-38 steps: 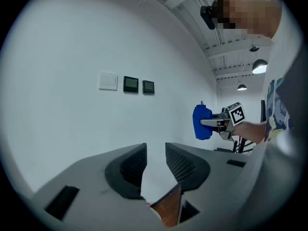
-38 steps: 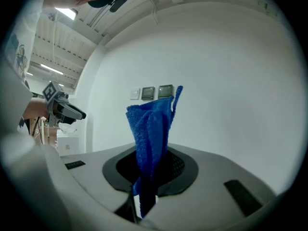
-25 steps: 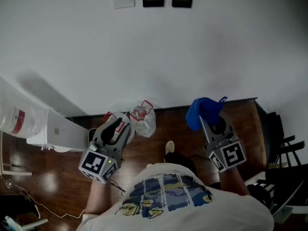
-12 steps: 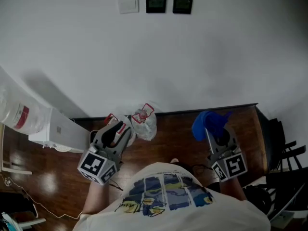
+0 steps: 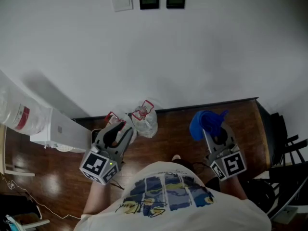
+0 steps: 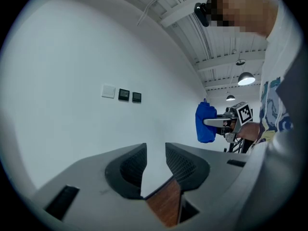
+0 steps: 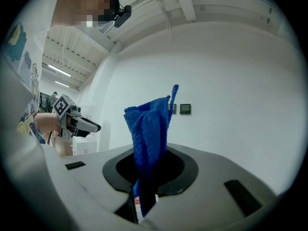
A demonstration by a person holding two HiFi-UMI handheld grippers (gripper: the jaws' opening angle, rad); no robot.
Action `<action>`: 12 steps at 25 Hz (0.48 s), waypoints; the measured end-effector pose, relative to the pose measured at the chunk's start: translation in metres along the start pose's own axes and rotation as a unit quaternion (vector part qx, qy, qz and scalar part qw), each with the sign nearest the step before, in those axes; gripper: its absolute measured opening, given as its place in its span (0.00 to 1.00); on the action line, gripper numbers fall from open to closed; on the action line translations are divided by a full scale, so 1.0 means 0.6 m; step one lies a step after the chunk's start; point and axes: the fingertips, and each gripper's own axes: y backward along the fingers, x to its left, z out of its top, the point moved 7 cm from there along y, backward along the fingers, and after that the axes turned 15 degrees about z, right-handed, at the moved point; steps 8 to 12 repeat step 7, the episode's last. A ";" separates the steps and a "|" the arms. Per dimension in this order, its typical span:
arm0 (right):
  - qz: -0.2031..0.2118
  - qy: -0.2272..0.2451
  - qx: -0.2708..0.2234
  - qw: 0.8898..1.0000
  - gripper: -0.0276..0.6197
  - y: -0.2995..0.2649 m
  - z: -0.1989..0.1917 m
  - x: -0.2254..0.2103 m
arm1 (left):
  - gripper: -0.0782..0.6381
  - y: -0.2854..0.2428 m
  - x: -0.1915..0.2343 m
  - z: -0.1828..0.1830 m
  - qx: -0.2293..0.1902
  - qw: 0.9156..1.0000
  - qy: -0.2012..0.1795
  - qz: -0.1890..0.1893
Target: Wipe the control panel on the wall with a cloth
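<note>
Two small dark control panels [image 5: 149,1] [image 5: 175,0] hang high on the white wall beside a white switch plate [image 5: 122,2]. My right gripper [image 5: 211,129] is shut on a blue cloth [image 5: 206,121], which stands up bunched between its jaws [image 7: 149,129]. It is well short of the wall, and one panel [image 7: 185,109] shows past the cloth. My left gripper [image 5: 115,133] is held low at the left, open, with nothing in it [image 6: 155,160]. From it I see the panels [image 6: 130,96] far ahead and the cloth [image 6: 206,121] to the right.
Tied plastic bags [image 5: 143,120] lie on the wooden floor against the dark baseboard [image 5: 211,103]. A white water dispenser [image 5: 55,129] with a bottle [image 5: 17,113] stands at the left. Black chair frames [image 5: 285,146] stand at the right. A thin cable [image 5: 29,196] runs across the floor.
The right gripper with the cloth has sunk a little and drawn back toward the body. The person's foot has shifted back. The left gripper has hardly moved.
</note>
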 end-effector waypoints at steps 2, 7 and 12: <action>0.002 0.003 -0.002 1.000 0.16 0.001 0.001 0.005 | 0.26 0.005 -0.003 -0.003 0.000 1.000 -0.001 -0.001; 0.009 0.006 -0.002 1.000 0.16 -0.003 -0.001 0.014 | 0.26 0.011 -0.008 -0.006 0.000 1.000 -0.002 -0.006; 0.009 0.006 -0.002 1.000 0.16 -0.003 -0.001 0.014 | 0.26 0.011 -0.008 -0.006 0.000 1.000 -0.002 -0.006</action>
